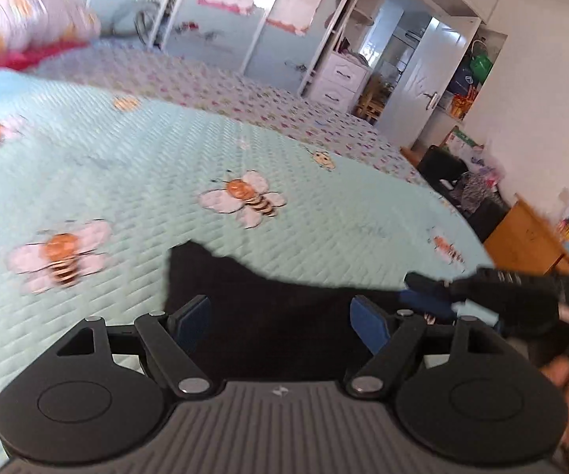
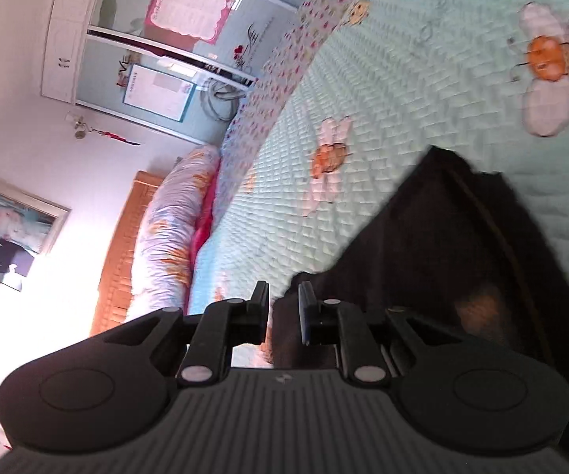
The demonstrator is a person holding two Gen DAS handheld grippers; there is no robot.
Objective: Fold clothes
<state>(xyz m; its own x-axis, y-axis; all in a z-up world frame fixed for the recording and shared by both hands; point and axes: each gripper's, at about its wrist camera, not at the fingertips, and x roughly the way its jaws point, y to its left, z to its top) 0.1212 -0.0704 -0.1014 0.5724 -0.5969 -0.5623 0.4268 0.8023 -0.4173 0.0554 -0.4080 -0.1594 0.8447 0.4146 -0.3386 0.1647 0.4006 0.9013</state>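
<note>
the dark cloth [image 1: 268,316] lies on the bee bedspread [image 1: 134,181] at the bottom middle of the left view. the left claw [image 1: 280,326] is spread wide above it. in the right view, the right claw [image 2: 283,308] pinches the cloth's edge.

A home bedroom; quilted bedspread [image 1: 166,166], wardrobe [image 1: 245,12], framed portrait [image 2: 6,233].

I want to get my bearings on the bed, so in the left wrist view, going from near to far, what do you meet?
Left gripper, jaws wide open → black garment lying between them → pale blue quilted bedspread with orange bees → strip of small-patterned bedding → mirrored wardrobe doors with pink-edged paper sheets.
</note>
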